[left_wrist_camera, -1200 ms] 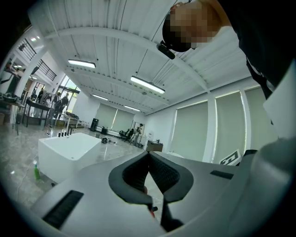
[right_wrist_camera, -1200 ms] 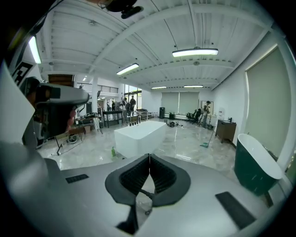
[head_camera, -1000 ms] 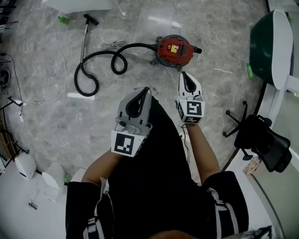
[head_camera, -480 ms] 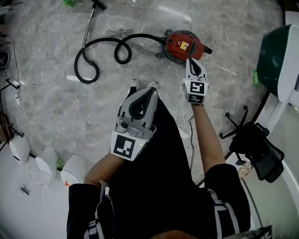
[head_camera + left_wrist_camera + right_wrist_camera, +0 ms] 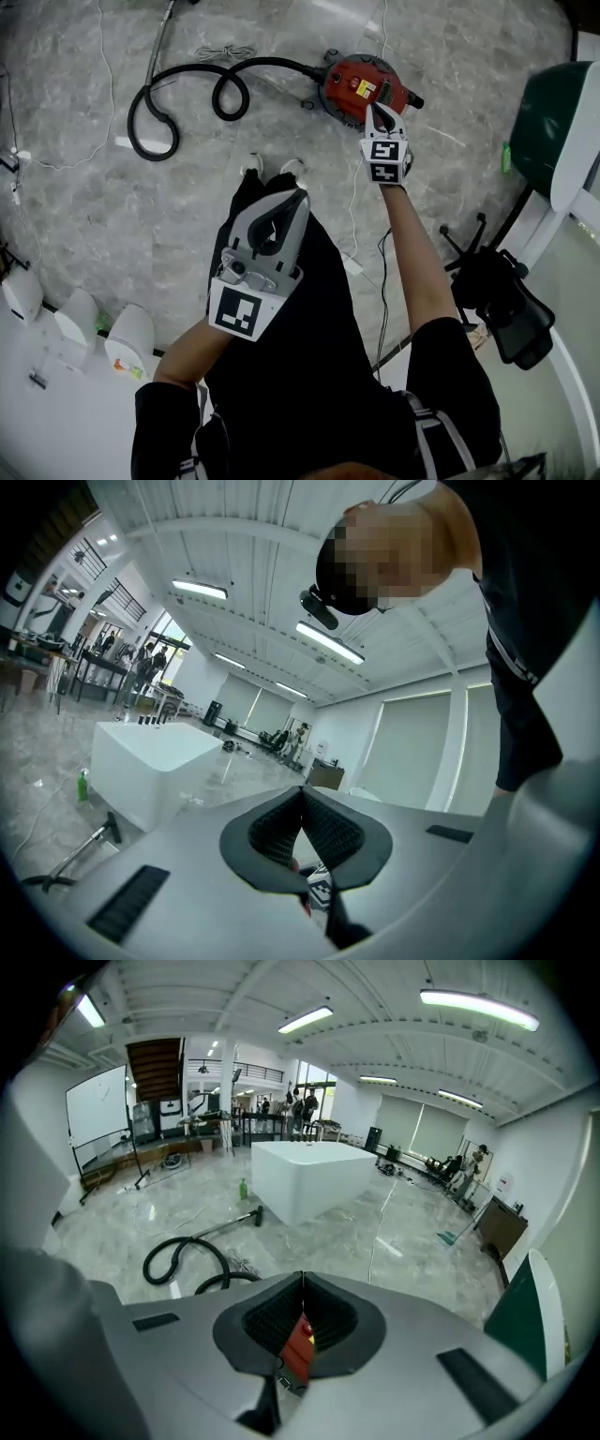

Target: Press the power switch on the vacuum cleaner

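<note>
My claw (image 5: 302,791) looks out across the hall, its two jaws pressed tip to tip with nothing between them. The dark ribbed pads (image 5: 333,832) bow apart below the tips. Left of the claw stands a white block (image 5: 155,761), with a green bottle (image 5: 82,785) on the floor beside it and a wand (image 5: 89,844) lying nearer. Above the claw run ceiling lights (image 5: 328,641). My dark shirt (image 5: 539,621) fills the upper right.

Clad in black short-sleeved top (image 5: 309,422) with white-striped sleeves (image 5: 439,433), black trousers (image 5: 323,262), white shoes (image 5: 292,167); equipped with grey left gripper (image 5: 298,195) and white right gripper (image 5: 375,109), each bearing a black-and-white square-marker cube (image 5: 237,312).
</note>
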`<move>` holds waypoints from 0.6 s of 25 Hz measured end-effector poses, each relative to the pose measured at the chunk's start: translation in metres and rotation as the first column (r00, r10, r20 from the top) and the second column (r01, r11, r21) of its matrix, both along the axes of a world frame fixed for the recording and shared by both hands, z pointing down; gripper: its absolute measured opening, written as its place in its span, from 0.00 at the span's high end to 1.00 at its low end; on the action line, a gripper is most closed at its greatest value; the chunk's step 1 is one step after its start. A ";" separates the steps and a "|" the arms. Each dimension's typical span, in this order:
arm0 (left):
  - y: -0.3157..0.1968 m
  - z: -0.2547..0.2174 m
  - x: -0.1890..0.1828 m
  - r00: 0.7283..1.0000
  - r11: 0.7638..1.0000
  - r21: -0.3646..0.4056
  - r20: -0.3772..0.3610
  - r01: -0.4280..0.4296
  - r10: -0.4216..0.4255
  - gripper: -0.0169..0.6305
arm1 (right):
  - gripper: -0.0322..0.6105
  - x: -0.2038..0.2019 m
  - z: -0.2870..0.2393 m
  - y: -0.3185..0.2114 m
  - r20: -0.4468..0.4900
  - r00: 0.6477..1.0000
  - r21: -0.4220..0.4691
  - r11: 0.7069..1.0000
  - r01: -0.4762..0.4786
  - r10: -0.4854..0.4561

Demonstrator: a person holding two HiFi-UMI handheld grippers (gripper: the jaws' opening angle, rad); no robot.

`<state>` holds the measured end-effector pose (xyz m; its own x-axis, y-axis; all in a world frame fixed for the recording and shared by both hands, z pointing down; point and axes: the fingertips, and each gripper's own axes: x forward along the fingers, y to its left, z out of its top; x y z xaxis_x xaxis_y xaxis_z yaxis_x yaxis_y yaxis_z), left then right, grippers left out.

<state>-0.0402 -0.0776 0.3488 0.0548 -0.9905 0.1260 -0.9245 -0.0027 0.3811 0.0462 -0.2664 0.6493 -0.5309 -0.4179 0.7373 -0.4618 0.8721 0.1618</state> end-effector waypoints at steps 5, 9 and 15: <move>-0.005 0.020 -0.019 0.995 0.994 -0.021 0.001 0.103 -0.103 0.95 | 0.92 -0.012 0.048 -0.012 -0.082 0.993 -0.019 0.996 0.085 -0.087; -0.005 0.039 -0.032 0.990 0.990 -0.047 -0.026 0.136 -0.138 0.95 | 0.92 -0.016 0.081 -0.023 -0.136 0.983 -0.007 0.992 0.124 -0.124; -0.011 0.063 -0.040 0.990 0.989 -0.068 -0.037 0.134 -0.137 0.95 | 0.92 -0.016 0.134 -0.035 -0.219 0.962 -0.040 0.986 0.160 -0.165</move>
